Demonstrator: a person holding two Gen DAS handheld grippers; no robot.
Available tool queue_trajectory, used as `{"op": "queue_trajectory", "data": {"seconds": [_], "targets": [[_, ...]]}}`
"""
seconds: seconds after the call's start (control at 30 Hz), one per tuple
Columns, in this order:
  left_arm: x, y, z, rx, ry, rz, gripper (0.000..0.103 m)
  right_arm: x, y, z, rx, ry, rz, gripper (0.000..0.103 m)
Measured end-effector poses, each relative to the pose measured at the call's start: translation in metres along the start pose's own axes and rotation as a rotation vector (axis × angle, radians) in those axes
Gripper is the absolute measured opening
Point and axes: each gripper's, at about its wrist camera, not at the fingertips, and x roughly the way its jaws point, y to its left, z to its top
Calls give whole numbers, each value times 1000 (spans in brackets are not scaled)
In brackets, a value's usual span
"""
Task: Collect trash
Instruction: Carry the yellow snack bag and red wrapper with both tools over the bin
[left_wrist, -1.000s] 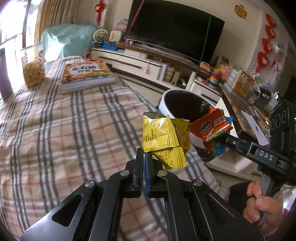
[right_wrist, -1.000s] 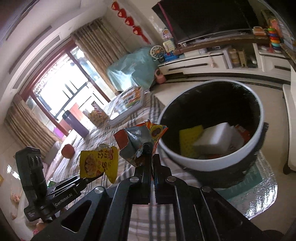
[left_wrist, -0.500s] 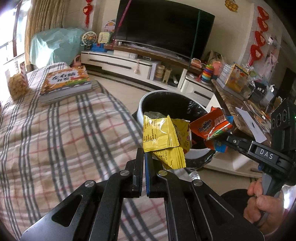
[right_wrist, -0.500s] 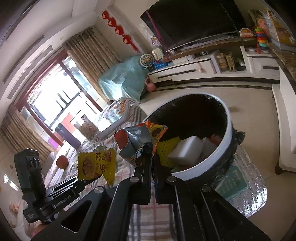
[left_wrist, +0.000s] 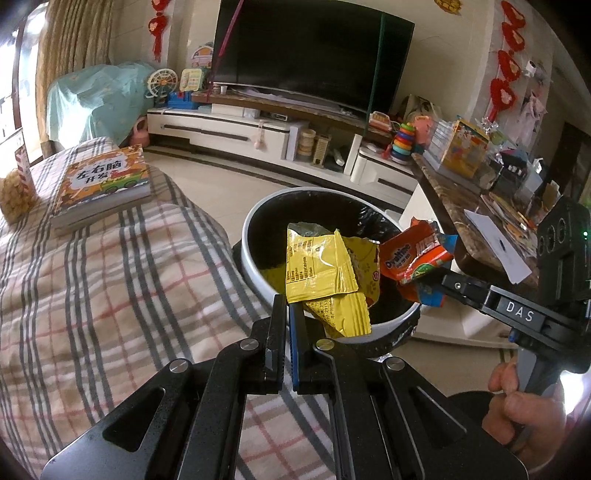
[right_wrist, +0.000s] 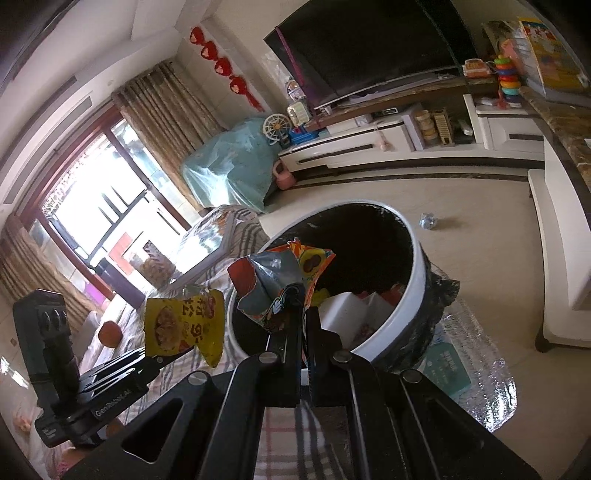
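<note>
Yellow wrapper (left_wrist: 321, 273) pinched tight in L gripper (left_wrist: 288, 314), orange wrapper (right_wrist: 280, 284) clamped in R gripper (right_wrist: 304, 306). Both carried off the plaid cloth (left_wrist: 110, 277) and now hang over the bin (left_wrist: 255, 225) mouth, vs beside it a sec ago. Drop looks next.

A book (left_wrist: 101, 184) lies on the plaid-covered bed (left_wrist: 110, 280).
</note>
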Motion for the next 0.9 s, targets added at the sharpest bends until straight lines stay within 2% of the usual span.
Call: {"op": "queue_trajectory", "data": {"seconds": [0.9], "targets": [[31,-13,22,37,22,10,1,12,-7,22,-19,-11,-43,2]]}}
